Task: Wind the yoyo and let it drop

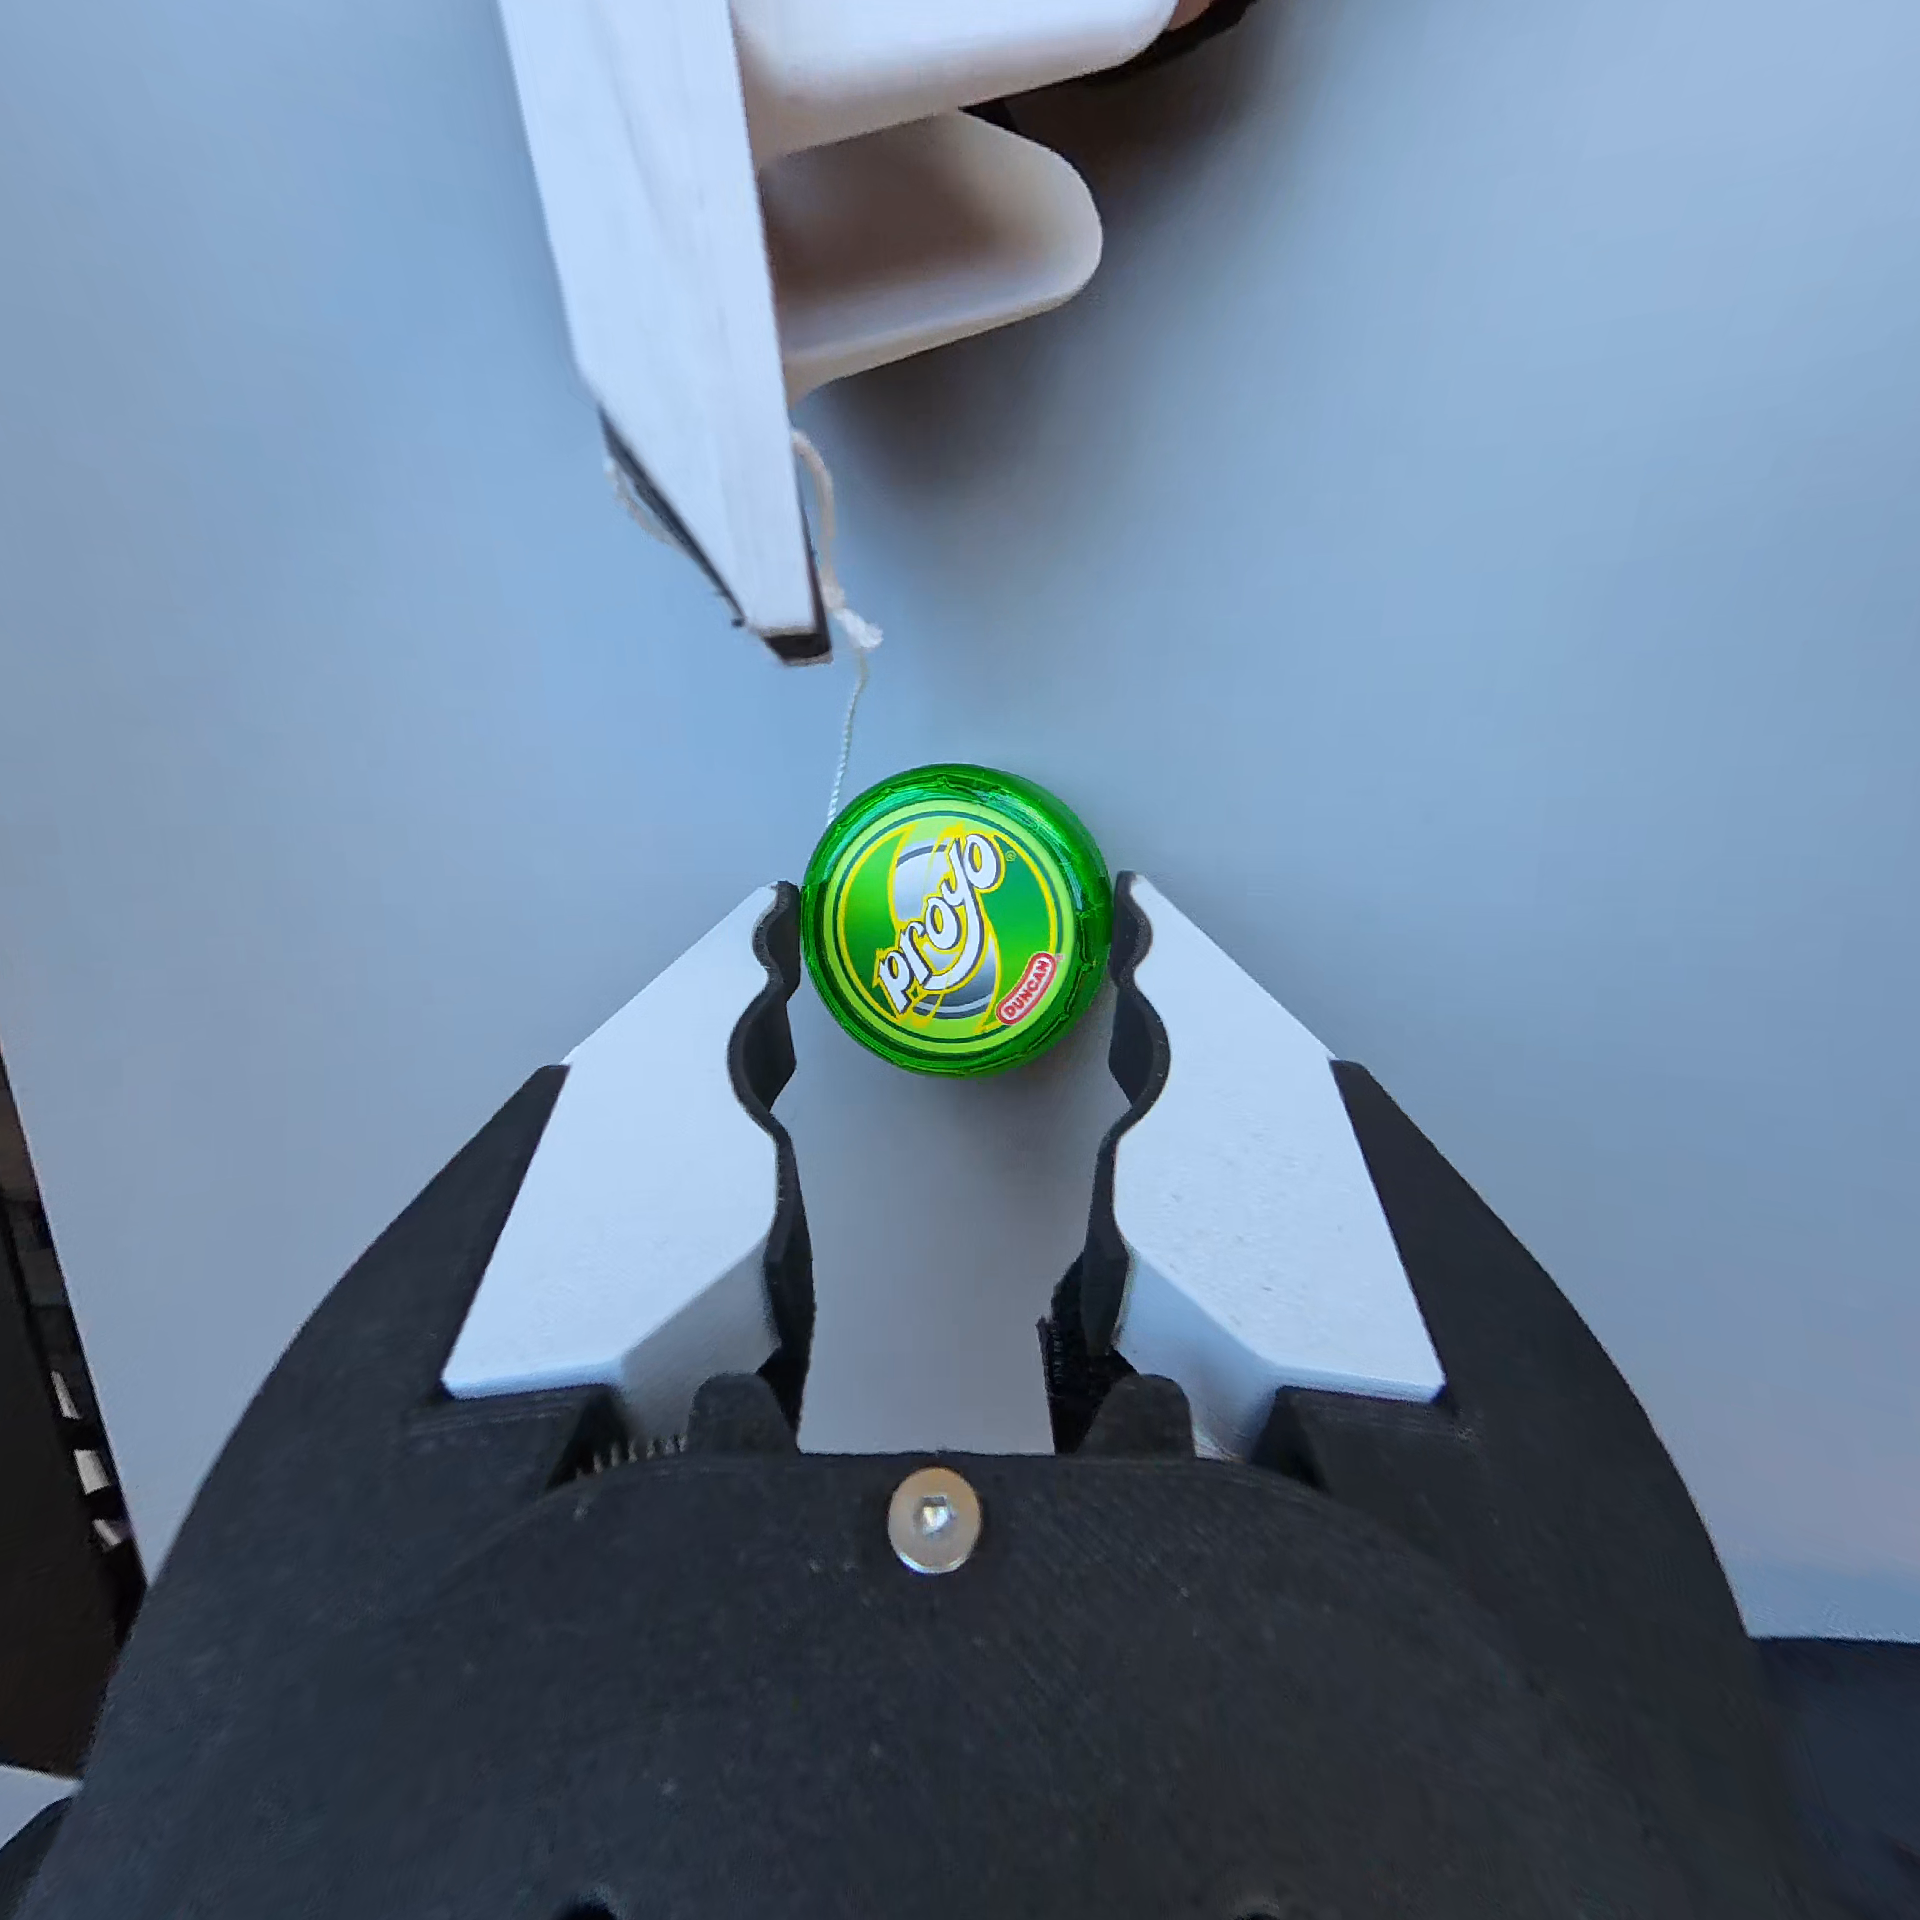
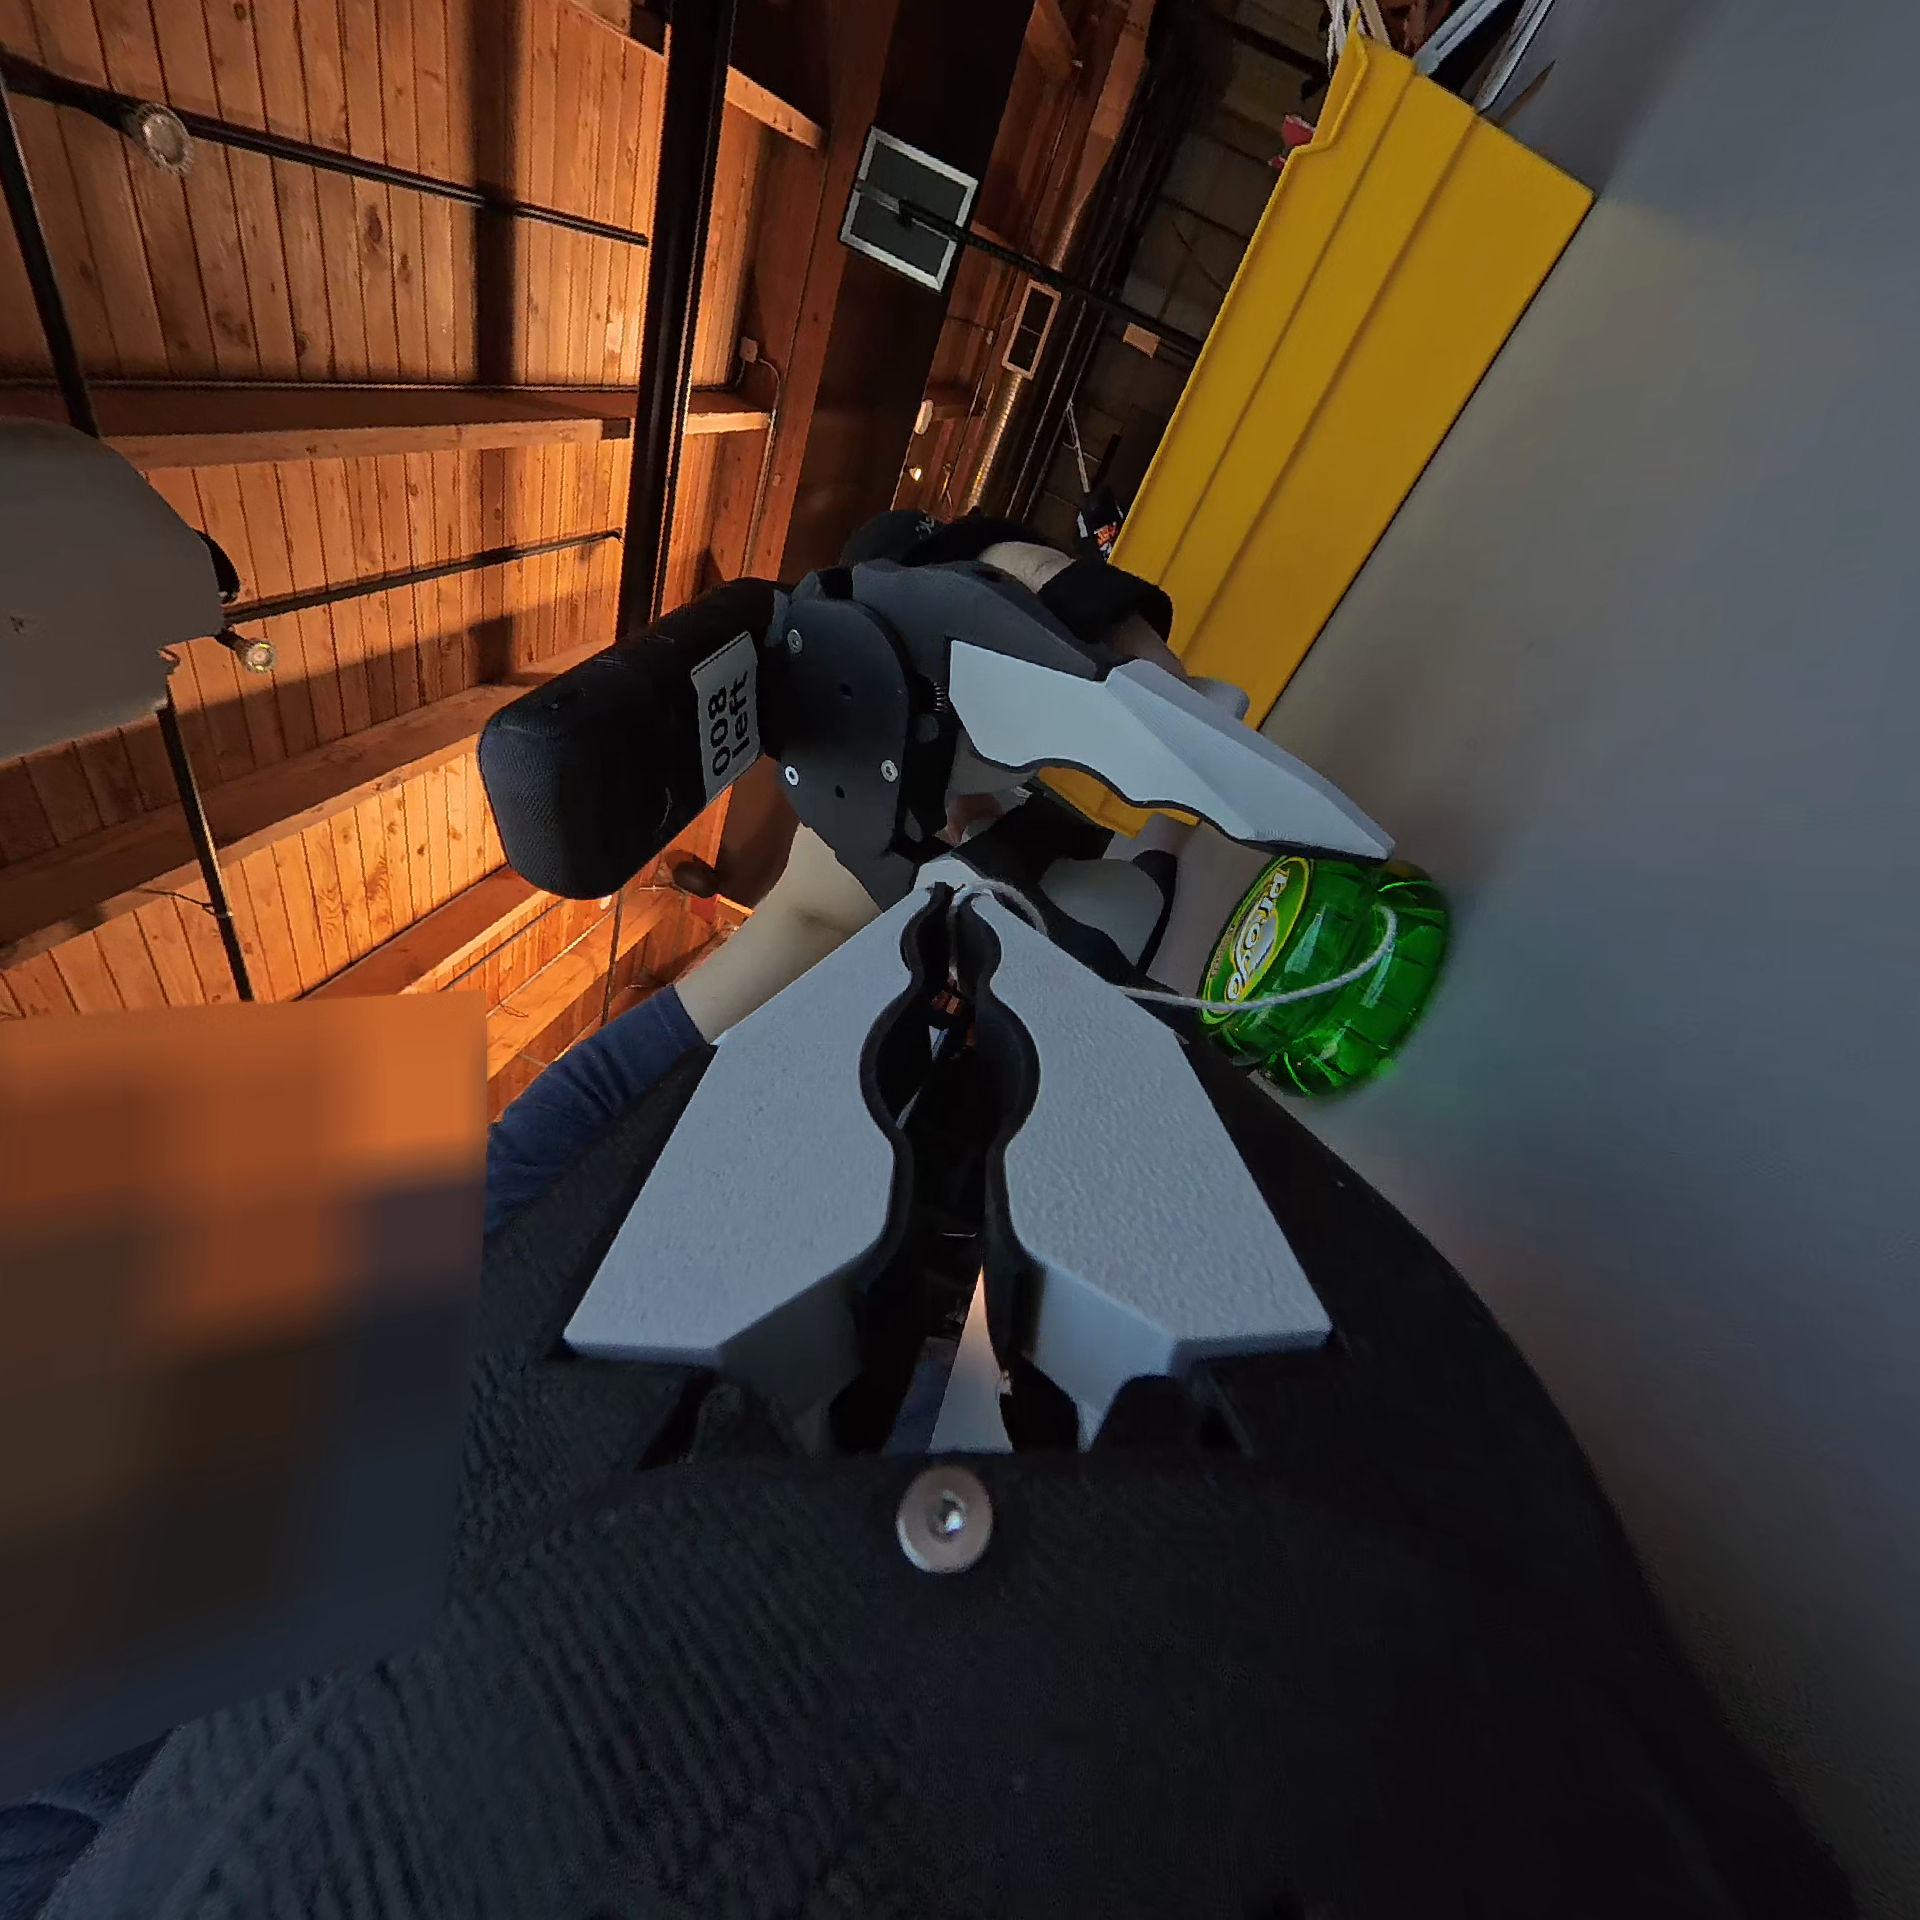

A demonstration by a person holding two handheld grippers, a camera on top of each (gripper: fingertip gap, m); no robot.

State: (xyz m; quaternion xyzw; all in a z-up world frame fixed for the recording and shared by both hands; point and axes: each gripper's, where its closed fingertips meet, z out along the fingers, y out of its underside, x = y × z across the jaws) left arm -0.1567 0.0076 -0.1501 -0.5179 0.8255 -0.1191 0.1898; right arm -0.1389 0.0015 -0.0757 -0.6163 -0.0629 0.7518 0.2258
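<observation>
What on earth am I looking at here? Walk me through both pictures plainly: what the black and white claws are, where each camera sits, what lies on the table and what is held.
There is no robot: a person holds a two-finger gripper in each hand, and each gripper carries a camera that looks forward along its fingers.

The left wrist view looks down on a pale table. The left gripper is open, its tips on either side of a green yoyo that lies flat on the table. Whether they touch it I cannot tell.

The right wrist view is tilted, so a wooden ceiling and a yellow bin show. The right gripper is shut on the white string, which runs to the groove of the yoyo. The left gripper shows farther off in that view, above the yoyo.
</observation>
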